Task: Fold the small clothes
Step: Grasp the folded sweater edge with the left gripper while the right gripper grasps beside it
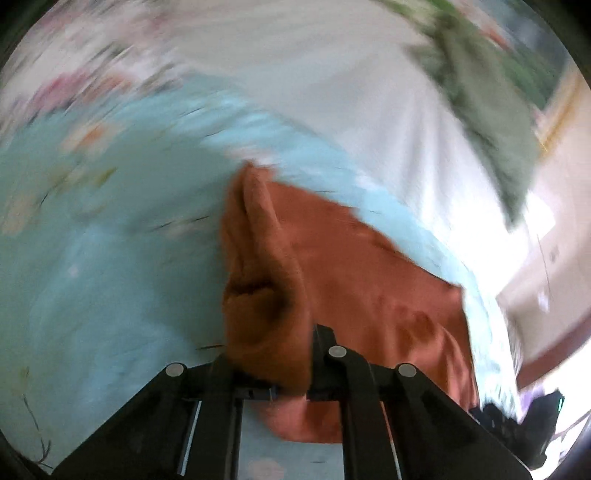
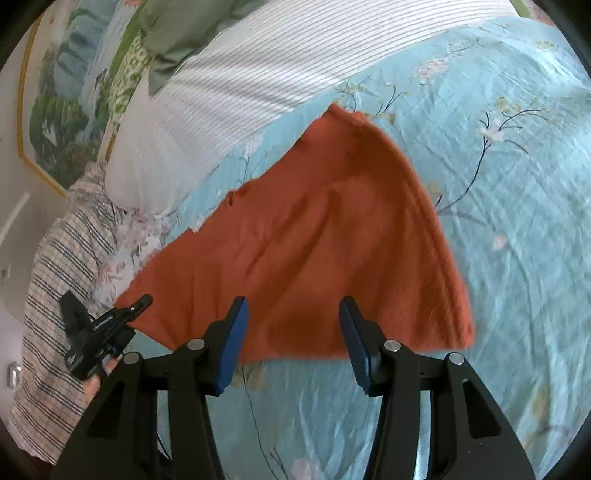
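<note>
I see the orange cloth (image 2: 314, 240) spread on the light blue floral bedsheet (image 2: 517, 221), filling the middle of my right wrist view, one corner reaching toward 12 o'clock and its near hem running across just ahead of my right fingertips. Its corner at 9 o'clock is lifted off the sheet. In my left wrist view the same cloth (image 1: 369, 288) is badly blurred, but I can make out a bunched fold of it rising from between my left fingers toward 12 o'clock, while the rest trails off toward 4 o'clock over the sheet (image 1: 92, 258).

My left gripper (image 1: 273, 384) is pinched tight on that bunched fold; the cloth hides the pads, so I read the grip from the fabric coming straight out of the narrow gap. From the right wrist view I see that same gripper (image 2: 142, 301) at 9 o'clock, small and dark, closed on the raised corner of the cloth, with a fingertip of the hand (image 2: 92, 384) that carries it showing below.

My right gripper (image 2: 293, 325) stands about half spread, its blue pads (image 2: 236, 339) apart with nothing between them; the cloth's near hem lies beyond and under the tips, and I cannot tell whether they touch it.

Farther out, a white striped pillow (image 2: 240, 85) lies at 11 o'clock, a green fabric (image 2: 173, 33) beyond it, and a checked sleeve (image 2: 62, 266) at 8 o'clock
</note>
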Tool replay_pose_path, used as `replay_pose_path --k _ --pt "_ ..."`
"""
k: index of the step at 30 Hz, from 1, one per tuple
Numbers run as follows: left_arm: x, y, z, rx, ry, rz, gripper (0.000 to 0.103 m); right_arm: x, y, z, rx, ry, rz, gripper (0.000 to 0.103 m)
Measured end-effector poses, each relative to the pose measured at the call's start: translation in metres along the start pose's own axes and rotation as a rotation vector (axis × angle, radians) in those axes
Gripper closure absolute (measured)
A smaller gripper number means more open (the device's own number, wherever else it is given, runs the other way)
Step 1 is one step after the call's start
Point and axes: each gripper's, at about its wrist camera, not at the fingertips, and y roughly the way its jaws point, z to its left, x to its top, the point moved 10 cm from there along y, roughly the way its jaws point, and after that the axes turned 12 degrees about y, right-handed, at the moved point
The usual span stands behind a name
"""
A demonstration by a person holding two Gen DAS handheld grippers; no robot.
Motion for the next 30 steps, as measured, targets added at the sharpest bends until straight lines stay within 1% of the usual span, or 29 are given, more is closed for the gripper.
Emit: replay_pose_path --k 3,4,5,6,8,10,12,13,14,15,18,19,22,23,24,25,26,27,29,30 --pt "0.002 0.003 -0.061 -0.049 0.168 0.002 0.097 0.013 0.002 0.000 0.020 0.016 0.009 0.051" --pt "-0.002 0.009 -0.088 -0.061 0.244 0.012 0.097 0.017 0.004 0.001 0.033 0.024 0.019 0.051" --pt "-0.008 0.015 -0.106 -0.060 0.303 0.022 0.097 0.021 0.008 0.003 0.050 0.031 0.036 0.051" --pt "-0.016 0.021 -0.121 -0.055 0.354 0.034 0.097 0.023 0.012 0.005 0.064 0.039 0.052 0.050" --pt "-0.035 0.039 -0.145 -0.051 0.441 0.070 0.097 0.026 0.024 0.008 0.077 0.046 0.089 0.041" --pt "-0.055 0.056 -0.156 -0.043 0.496 0.108 0.097 0.027 0.038 0.014 0.078 0.042 0.126 0.041" --pt "-0.067 0.061 -0.156 -0.022 0.525 0.122 0.097 0.024 0.058 0.028 0.096 0.010 0.187 0.041" --pt "-0.069 0.060 -0.154 -0.026 0.525 0.120 0.097 0.022 0.066 0.034 0.105 -0.004 0.210 0.040" --pt "-0.068 0.059 -0.154 -0.032 0.521 0.118 0.097 0.021 0.077 0.042 0.113 -0.021 0.236 0.036" --pt "-0.067 0.056 -0.152 -0.042 0.513 0.112 0.097 0.018 0.094 0.053 0.125 -0.041 0.280 0.034" --pt "-0.062 0.048 -0.149 -0.062 0.503 0.096 0.098 0.018 0.132 0.073 0.138 -0.065 0.353 0.033" --pt "-0.061 0.046 -0.148 -0.065 0.507 0.093 0.098 0.017 0.151 0.084 0.143 -0.078 0.387 0.032" --pt "-0.058 0.041 -0.147 -0.070 0.512 0.085 0.098 0.016 0.192 0.099 0.122 -0.109 0.442 0.032" --pt "-0.057 0.041 -0.149 -0.071 0.514 0.085 0.098 0.016 0.202 0.102 0.107 -0.121 0.447 0.033" --pt "-0.057 0.041 -0.150 -0.072 0.517 0.085 0.098 0.018 0.212 0.106 0.087 -0.140 0.444 0.037" --pt "-0.057 0.041 -0.150 -0.073 0.521 0.086 0.098 0.019 0.218 0.109 0.074 -0.162 0.441 0.067" --pt "-0.058 0.040 -0.151 -0.072 0.524 0.087 0.098 0.019 0.223 0.113 0.070 -0.184 0.445 0.087" --pt "-0.057 0.040 -0.151 -0.070 0.526 0.088 0.098 0.021 0.222 0.117 0.074 -0.187 0.443 0.087" --pt "-0.054 0.036 -0.156 -0.077 0.536 0.081 0.098 0.031 0.211 0.127 0.108 -0.207 0.411 0.088" --pt "-0.051 0.032 -0.160 -0.085 0.542 0.072 0.098 0.040 0.192 0.136 0.142 -0.231 0.374 0.088"
